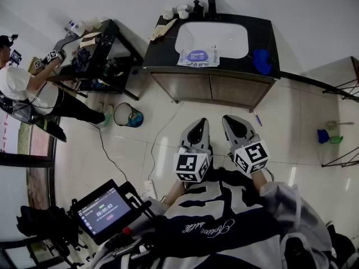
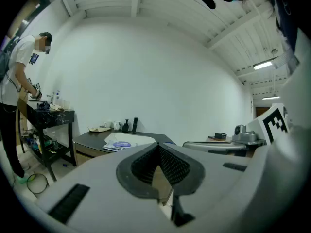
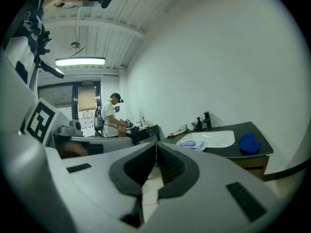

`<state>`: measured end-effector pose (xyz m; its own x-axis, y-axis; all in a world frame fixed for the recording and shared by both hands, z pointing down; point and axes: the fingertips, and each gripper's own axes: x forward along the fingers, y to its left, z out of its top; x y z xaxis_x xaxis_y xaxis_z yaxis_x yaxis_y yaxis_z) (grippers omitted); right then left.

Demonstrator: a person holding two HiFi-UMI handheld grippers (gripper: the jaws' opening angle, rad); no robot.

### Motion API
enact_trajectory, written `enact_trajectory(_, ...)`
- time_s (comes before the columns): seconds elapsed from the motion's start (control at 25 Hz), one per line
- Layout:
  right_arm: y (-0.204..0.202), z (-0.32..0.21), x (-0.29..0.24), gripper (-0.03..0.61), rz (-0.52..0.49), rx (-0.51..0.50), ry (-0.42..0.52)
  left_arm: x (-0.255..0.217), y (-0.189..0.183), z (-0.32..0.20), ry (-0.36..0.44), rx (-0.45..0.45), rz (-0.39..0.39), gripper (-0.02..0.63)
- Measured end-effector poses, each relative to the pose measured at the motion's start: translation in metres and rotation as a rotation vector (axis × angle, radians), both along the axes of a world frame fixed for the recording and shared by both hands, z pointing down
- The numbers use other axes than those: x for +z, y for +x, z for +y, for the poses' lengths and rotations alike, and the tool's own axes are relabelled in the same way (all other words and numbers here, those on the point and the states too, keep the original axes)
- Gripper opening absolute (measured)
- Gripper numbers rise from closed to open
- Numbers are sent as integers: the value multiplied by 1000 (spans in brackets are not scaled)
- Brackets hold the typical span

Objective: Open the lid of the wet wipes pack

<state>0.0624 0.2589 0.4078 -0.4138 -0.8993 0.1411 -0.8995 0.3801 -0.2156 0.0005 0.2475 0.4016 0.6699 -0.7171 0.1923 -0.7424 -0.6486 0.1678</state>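
Observation:
The wet wipes pack (image 1: 198,57), white with a purple oval lid, lies flat on the front edge of the dark vanity counter (image 1: 162,46), just in front of the white basin (image 1: 212,38). Its lid looks closed. My left gripper (image 1: 200,121) and right gripper (image 1: 229,118) hang side by side over the floor tiles, well short of the counter, both shut and holding nothing. The pack shows small and far off in the left gripper view (image 2: 119,144), beyond the left gripper (image 2: 158,145). The right gripper view also has the pack (image 3: 192,143), beyond the right gripper (image 3: 156,144).
A blue cloth (image 1: 261,60) lies on the counter's right end. Bottles and a tap (image 1: 197,7) stand behind the basin. Another person (image 1: 22,88) works at a black table (image 1: 106,49) on the left. On the floor sit a bin (image 1: 128,115) and a cable (image 1: 106,153).

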Motion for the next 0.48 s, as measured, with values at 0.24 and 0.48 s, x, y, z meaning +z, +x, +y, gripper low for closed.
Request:
enact_trajectory(0.24, -8, -50, 8, 0, 8, -14, -9, 8, -4, -58, 0, 5, 6, -2)
enact_trajectory(0.48, -19, -120, 9, 0, 18, 9, -30, 6, -12, -135, -19, 38, 23, -2)
